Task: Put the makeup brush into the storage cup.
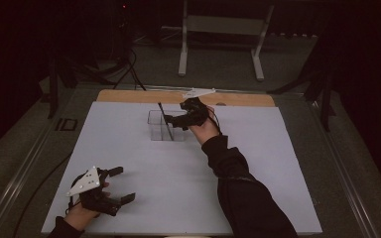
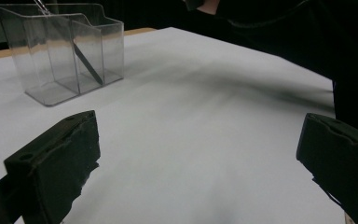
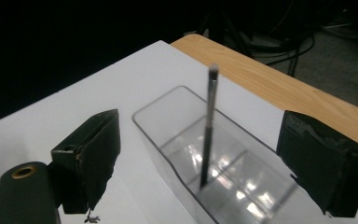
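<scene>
Standing on end in the clear plastic divided organiser box, the thin dark brush with a pale tip leans against a partition, its lower end on the box floor. The box sits toward the far side of the white-covered counter, near the bare wooden strip along the back edge. The right claw hovers at the box, and in the right gripper view its jaws stand wide apart on either side of the brush, touching neither it nor the box walls. That reads as the placing step at its end: the brush looks to be resting in its compartment on its own, with the open jaws around it.

The left claw rests low near the front left of the counter, well apart from the box, its jaws also spread and empty.

Judging from this, the next move calls for lifting the right claw straight up and back, keeping both jaws clear of the upright handle so it is not knocked over.
</scene>
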Available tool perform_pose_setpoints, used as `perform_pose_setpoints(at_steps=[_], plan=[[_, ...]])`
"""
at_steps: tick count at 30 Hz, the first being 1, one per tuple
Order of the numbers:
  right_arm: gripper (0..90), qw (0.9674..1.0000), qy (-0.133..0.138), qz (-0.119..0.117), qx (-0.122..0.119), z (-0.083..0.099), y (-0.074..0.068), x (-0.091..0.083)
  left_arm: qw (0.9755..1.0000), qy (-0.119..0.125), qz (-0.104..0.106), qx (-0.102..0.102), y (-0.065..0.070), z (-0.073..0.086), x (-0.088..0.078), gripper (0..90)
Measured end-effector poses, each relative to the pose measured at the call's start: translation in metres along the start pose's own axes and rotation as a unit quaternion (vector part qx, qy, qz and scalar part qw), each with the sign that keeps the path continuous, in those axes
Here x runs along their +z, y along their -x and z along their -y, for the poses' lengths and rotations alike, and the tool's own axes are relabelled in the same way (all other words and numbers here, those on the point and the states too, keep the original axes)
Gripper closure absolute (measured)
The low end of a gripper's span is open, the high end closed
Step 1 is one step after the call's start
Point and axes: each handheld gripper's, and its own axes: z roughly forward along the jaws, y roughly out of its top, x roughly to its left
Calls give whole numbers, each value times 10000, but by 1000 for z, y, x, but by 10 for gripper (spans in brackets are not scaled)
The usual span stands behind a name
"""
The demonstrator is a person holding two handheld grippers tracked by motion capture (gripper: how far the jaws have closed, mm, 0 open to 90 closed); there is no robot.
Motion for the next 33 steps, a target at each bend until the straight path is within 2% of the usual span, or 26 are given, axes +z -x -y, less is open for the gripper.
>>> perform_pose_setpoints(at_steps=[4, 7, 10, 12, 13, 15, 16, 21, 31, 33], plan=[[126, 10000, 42, 26, -5, 5, 5, -11, 10000, 4, 3, 1, 0, 0, 0, 9], [118, 9999, -88, 115, -56, 10, 8, -18, 10000, -18, -3, -23, 0, 0, 0, 9], [114, 9991, -173, 322, -214, 16, 10, -26, 10000, -8, -12, -20, 0, 0, 0, 9], [115, 9990, -227, 327, -205, 18, 10, -28, 10000, -1, -16, -20, 0, 0, 0, 9], [115, 9983, -466, 293, -189, 23, 13, -34, 10000, -10, -11, -25, 0, 0, 0, 9], [114, 9983, -469, 280, -178, 25, 14, -36, 10000, -11, -4, -27, 0, 0, 0, 9], [114, 9977, -526, 369, -207, 30, 15, -40, 10000, -29, -6, -13, 0, 1, 0, 9], [114, 9968, -597, 480, -218, 43, 18, -51, 10000, -15, -11, -30, 0, 1, 0, 9], [117, 9966, -738, 338, -129, 71, 20, -66, 10000, -10, -16, -30, -1, 1, 0, 9], [116, 9972, -672, 308, -99, 77, 20, -71, 10000, -12, -17, -31, 0, 1, 0, 9]])
